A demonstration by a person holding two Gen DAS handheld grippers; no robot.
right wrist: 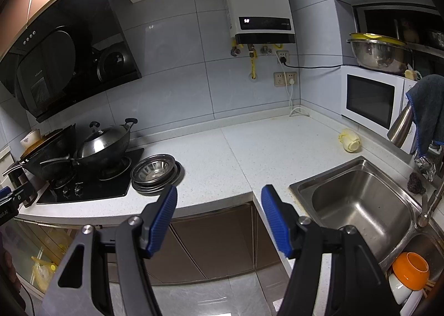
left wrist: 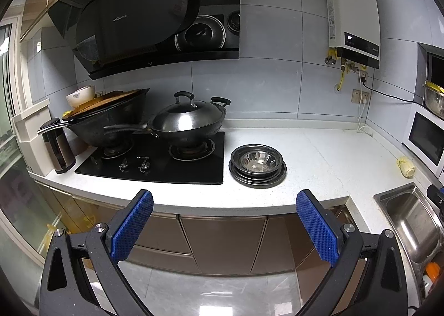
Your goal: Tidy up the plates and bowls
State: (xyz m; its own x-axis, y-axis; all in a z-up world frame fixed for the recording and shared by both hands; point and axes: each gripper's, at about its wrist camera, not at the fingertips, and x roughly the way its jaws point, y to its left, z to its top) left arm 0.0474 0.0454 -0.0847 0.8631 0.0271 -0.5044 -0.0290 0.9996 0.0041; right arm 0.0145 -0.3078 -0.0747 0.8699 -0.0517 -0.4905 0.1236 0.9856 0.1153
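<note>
A stack of steel plates with a steel bowl on top (left wrist: 258, 164) sits on the white counter just right of the black hob; it also shows in the right wrist view (right wrist: 156, 172). My left gripper (left wrist: 224, 199) is open and empty, held in front of the counter edge, short of the stack. My right gripper (right wrist: 219, 194) is open and empty, held off the counter corner between the stack and the steel sink (right wrist: 360, 205). An orange bowl (right wrist: 412, 266) and a white bowl (right wrist: 398, 287) sit in the second basin at the lower right.
Two woks (left wrist: 188, 121) sit on the hob (left wrist: 155, 160), one with a lid. A white bowl (left wrist: 81, 95) rests on a board behind the left wok. A microwave (right wrist: 371, 99) with a steel basin (right wrist: 378, 52) on top stands right. A yellow object (right wrist: 350, 140) lies on the counter.
</note>
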